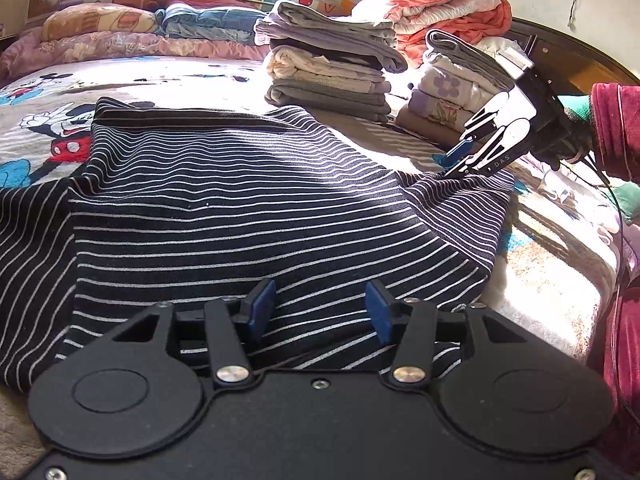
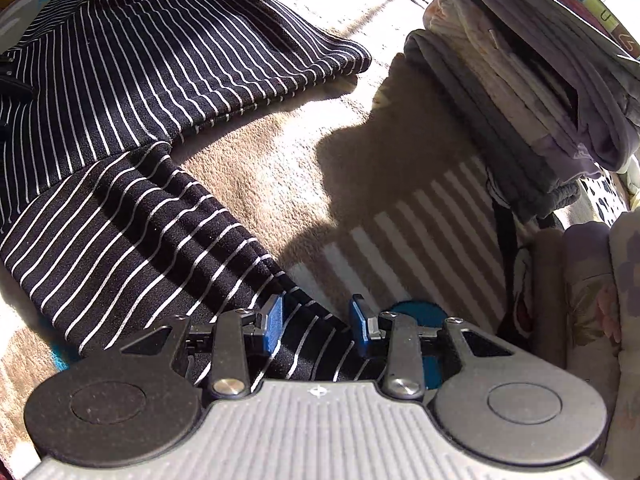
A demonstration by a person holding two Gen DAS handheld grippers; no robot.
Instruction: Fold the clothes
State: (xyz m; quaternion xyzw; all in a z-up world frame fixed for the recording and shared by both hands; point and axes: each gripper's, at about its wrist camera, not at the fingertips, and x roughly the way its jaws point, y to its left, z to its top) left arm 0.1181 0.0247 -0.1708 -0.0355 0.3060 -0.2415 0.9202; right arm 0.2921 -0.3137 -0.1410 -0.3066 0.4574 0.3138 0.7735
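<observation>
Spreading across most of the left wrist view, the bed (image 1: pixel 168 80) with its cartoon-print cover carries everything else, and the striped top (image 1: pixel 240 200) lies over its middle, dark with thin white lines, body flat and one sleeve running off toward 9 o'clock. Toward 1 o'clock stand two stacks of folded laundry (image 1: pixel 332 68), well apart from the garment's nearer edge. At 3 o'clock the right gripper (image 1: pixel 460 164) comes down onto the other sleeve, held by a person's hand in a red sleeve (image 1: pixel 616 132).

In the right wrist view that striped sleeve (image 2: pixel 160 220) runs from 9 o'clock down between the blue pads (image 2: pixel 272 324), which stand apart with the cloth lying loose between them; whether the lower pad is truly under the fabric is hard to tell from here. The left gripper (image 1: pixel 320 308) at 6 o'clock is likewise spread wide over the hem, gripping nothing.

The step in hand looks like taking the sleeve to fold it inward. To do it well, close on the cuff end only, catching both layers, lift just clear of the cover, and lay the sleeve straight across the body while the other tool steadies the hem.
</observation>
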